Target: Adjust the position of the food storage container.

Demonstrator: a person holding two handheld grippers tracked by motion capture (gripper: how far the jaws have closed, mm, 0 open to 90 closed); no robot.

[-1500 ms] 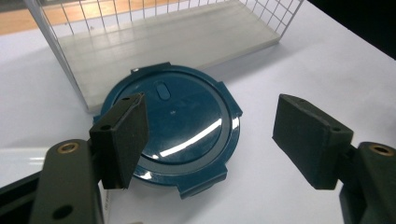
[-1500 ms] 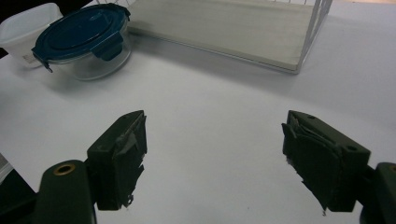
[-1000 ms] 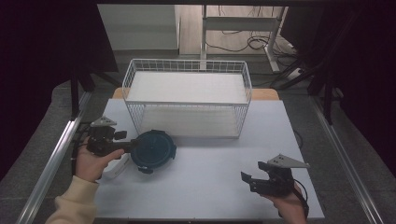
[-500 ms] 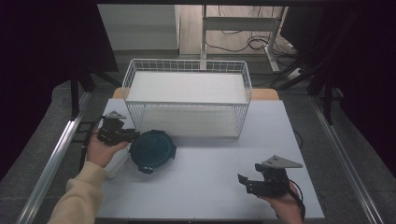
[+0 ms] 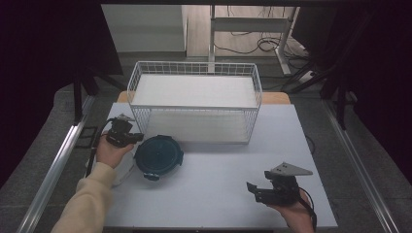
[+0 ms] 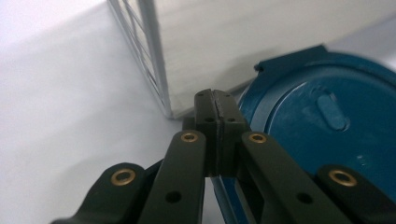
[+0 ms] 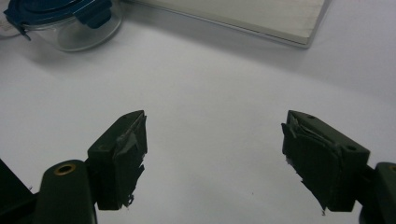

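A white wire basket (image 5: 194, 104) is positioned at the far edge of the desk (image 5: 218, 194), centred between the left and right edges. A round container with a dark blue clip-on lid (image 5: 158, 156) is located near the desk's left edge, just in front of the basket's front-left corner. In the right gripper view the container's body is seen to be clear, with a blue latch folded down over its rim (image 7: 60, 21).

The left gripper (image 5: 127, 137) is held in the left hand (image 5: 111, 153) close to the left edge of the desk, just beside the lid on its far-left side. In the left gripper view its jaws are seen pressed fully together with nothing between them, the tips (image 6: 215, 109) lying between the basket's corner wire (image 6: 154, 56) and the lid's rim (image 6: 322, 121). Contact with the lid cannot be determined.

The right gripper (image 5: 265, 190) is held in the right hand (image 5: 296, 216) near the front-right corner of the desk, well apart from the container. Its jaws are spread wide over bare desk surface, and nothing is gripped; torn tape is visible on the pads (image 7: 128, 144).
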